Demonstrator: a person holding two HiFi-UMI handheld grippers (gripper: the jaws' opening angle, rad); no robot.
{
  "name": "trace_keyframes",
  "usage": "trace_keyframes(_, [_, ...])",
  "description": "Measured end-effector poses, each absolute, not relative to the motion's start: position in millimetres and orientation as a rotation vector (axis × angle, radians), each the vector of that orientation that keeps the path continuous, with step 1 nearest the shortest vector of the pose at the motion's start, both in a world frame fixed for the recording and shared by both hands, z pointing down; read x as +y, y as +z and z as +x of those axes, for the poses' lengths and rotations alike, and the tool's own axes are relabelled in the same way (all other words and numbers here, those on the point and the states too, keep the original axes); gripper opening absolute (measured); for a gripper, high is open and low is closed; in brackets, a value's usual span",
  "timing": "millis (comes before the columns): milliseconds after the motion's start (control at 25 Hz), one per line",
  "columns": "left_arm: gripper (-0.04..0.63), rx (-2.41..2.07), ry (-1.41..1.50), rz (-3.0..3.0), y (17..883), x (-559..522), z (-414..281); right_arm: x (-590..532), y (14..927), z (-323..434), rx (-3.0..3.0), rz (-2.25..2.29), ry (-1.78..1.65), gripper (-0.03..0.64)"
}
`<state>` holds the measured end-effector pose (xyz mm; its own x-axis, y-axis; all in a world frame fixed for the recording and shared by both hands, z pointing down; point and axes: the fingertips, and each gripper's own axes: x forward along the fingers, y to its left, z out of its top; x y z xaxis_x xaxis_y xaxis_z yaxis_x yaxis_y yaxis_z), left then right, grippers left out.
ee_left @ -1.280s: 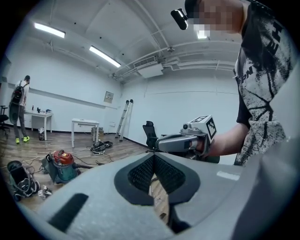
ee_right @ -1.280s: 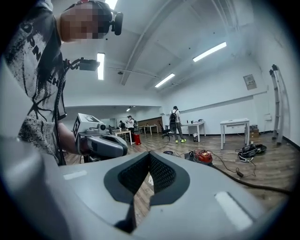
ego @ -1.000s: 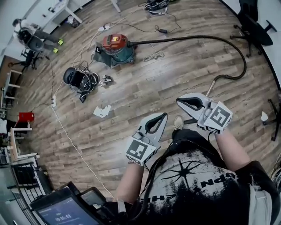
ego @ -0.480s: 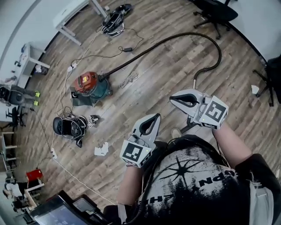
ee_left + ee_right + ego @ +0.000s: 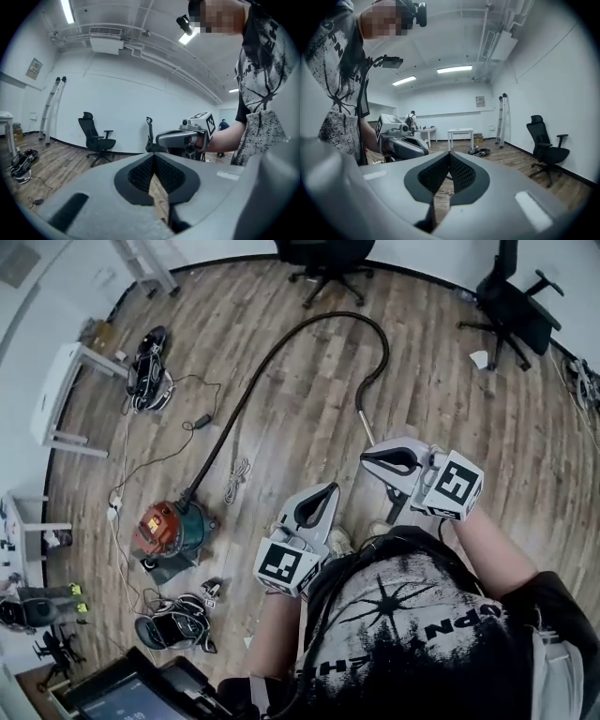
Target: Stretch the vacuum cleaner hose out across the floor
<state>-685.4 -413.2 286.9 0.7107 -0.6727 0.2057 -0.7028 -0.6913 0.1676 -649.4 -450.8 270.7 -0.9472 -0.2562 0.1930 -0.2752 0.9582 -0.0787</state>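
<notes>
Left tongs [image 5: 330, 489] and right tongs [image 5: 367, 457] were both found closed, pads pressed together with nothing between them. The person held them side by side in front of the chest, apart from each other and well above the ground.

We recorded a wooden floor [image 5: 450, 381] filling the room. The vacuum cleaner hose [image 5: 342, 314] lay on it in a long hook. It ran diagonally away from the machine, bent round near the far wall and doubled back toward the person. Its pale rigid end passed out of sight under the right tongs in the head view. We could not tell exactly where it stopped.

Two black office chairs [image 5: 323, 259] stood by the far wall. The vacuum cleaner [image 5: 173, 526], red on top with a green body, sat at the person's left. A small coil of cord [image 5: 239, 479] lay just beside the hose, between machine and person.
</notes>
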Motion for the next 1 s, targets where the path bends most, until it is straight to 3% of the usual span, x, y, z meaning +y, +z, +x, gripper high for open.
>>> trace_keyframes(520, [0.0,-0.599,0.234,2.824,322,-423,-651,-440,299,-605,-2.797,0.936,0.228,0.006])
trace_keyframes(1000, [0.0,-0.597,0.279,2.811,310,-433,-563,-454,293,-509,-2.817,0.999,0.257,0.006])
